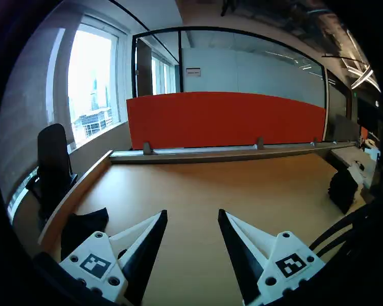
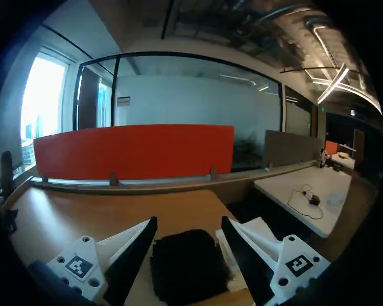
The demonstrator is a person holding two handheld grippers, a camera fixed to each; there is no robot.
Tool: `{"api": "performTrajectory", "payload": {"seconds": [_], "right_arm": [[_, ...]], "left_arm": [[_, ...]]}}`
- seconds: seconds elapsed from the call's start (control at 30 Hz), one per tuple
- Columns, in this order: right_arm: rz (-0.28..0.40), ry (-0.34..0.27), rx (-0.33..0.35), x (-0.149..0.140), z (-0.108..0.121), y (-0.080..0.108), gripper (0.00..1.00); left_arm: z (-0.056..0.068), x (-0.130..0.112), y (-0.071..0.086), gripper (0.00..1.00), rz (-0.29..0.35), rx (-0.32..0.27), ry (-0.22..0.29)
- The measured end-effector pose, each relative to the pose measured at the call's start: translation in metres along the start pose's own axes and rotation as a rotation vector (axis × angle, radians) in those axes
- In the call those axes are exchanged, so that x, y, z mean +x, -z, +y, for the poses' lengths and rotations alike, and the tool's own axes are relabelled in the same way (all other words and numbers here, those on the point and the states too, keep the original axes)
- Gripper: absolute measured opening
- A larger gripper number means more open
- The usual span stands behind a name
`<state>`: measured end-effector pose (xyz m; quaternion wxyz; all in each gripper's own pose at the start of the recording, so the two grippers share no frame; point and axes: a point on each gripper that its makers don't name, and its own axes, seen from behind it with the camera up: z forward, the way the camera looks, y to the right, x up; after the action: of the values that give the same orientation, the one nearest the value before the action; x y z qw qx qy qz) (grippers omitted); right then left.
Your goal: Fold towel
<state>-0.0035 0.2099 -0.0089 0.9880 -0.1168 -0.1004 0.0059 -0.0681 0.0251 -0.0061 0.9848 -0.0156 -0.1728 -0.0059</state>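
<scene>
black towel point(image 2: 189, 265): lies flat in a roughly square, folded-looking shape at the near edge of the wooden desk point(image 2: 79, 219), seen in the right gripper view. a strip of something white shows along its right side; cannot tell what it is.

right gripper point(image 2: 188, 220): jaws spread wide and holding nothing. the towel sits in the gap between the two white fingers. cannot tell whether either finger touches the cloth.

left gripper point(image 1: 192, 212): jaws also spread apart and holding nothing, over bare desk top in the left gripper view.

a second dark cloth point(image 1: 84, 224) lies crumpled just beside the left gripper's left finger, near the desk's left edge. a dark bulky object point(image 1: 343, 189) sits at the desk's right side; too indistinct to identify.

surroundings: an orange divider panel point(image 1: 227, 120) stands along the far edge of the desk, with a glass partition behind it. a black chair point(image 1: 53, 163) is on the left by a bright window point(image 1: 92, 86). to the right, a white desk point(image 2: 314, 217) carries a thin cable point(image 2: 303, 196).
</scene>
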Motion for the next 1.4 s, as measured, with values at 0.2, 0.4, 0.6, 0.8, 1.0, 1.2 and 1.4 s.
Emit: {"api": "performTrajectory", "payload": {"seconds": [0.2,0.4,0.6,0.8,1.0,1.2,1.4], "right_arm": [[0.035,-0.008,0.036,0.018,-0.020,0.004,0.97],[0.061,-0.006,0.076,0.031,-0.045,0.009,0.97],[0.081,-0.011,0.117,0.044,-0.074,0.014,0.97],[0.094,-0.005,0.159,0.052,-0.103,0.019,0.97],[0.110,0.005,0.194,0.060,-0.132,0.024,0.97],[0.120,0.016,0.227,0.066,-0.162,0.030,0.97],[0.129,0.025,0.244,0.074,-0.187,0.035,0.97]], "left_arm": [[-0.002,0.012,0.001,0.73,0.031,0.001,0.010],[-0.003,0.021,0.001,0.73,0.055,0.001,0.011],[-0.004,0.029,0.001,0.73,0.076,-0.003,0.021],[-0.004,0.037,0.002,0.73,0.095,-0.009,0.027],[-0.003,0.045,0.002,0.73,0.115,-0.019,0.032],[0.000,0.054,0.002,0.73,0.139,-0.033,0.037],[0.003,0.063,0.003,0.73,0.161,-0.046,0.031]]}}
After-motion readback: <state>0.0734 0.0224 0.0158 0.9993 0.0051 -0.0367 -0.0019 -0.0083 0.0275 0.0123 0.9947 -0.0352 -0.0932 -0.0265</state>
